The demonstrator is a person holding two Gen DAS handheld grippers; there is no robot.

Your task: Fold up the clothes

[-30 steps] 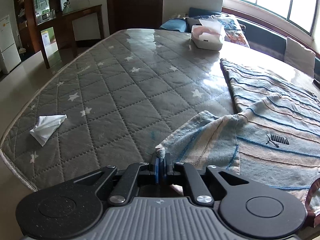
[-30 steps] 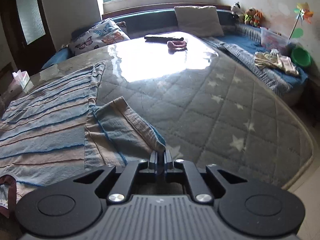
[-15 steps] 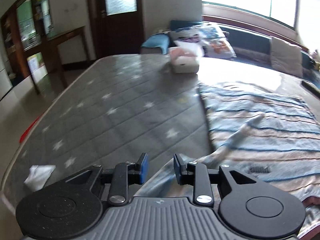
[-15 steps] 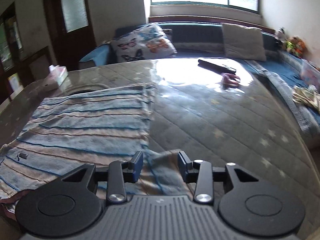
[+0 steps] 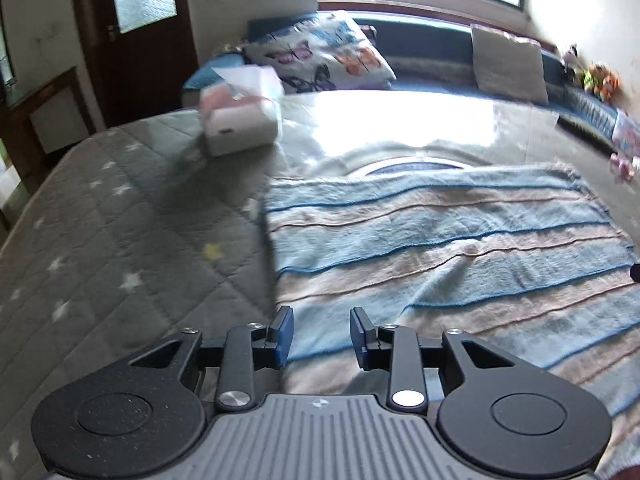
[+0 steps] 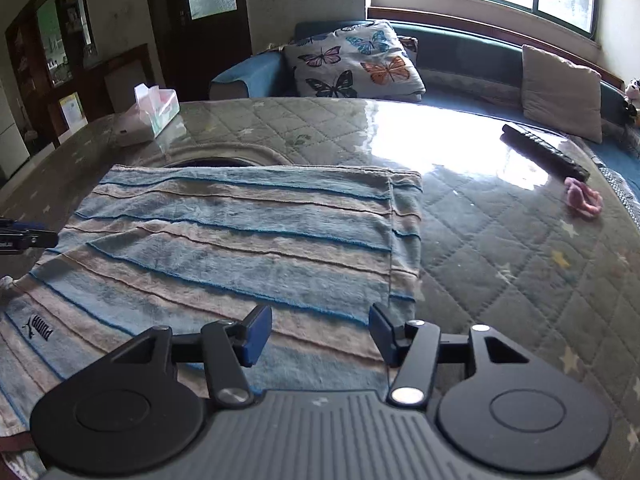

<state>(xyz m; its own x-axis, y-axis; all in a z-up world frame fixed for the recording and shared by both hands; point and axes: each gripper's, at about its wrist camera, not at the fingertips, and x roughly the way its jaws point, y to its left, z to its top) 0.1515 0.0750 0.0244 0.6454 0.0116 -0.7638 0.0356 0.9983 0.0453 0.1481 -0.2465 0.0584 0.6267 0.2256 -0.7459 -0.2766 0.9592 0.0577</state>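
Now both tilt downward over the striped garment (image 6: 240, 240), left claw (image 5: 321, 334) and right claw (image 6: 320, 334) opening, empty.

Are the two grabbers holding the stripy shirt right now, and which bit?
No, nothing is held. The left gripper and right gripper both hang over the striped shirt, jaws opening, with no cloth pinched between the pads.

The garment (image 6: 240, 248) at the frame's centre is striped pale blue and beige with thin dark-blue lines. The mattress (image 6: 500, 248) is grey, quilted, with white stars. The cushion (image 6: 352, 60), upper centre, shows coloured butterflies on white.
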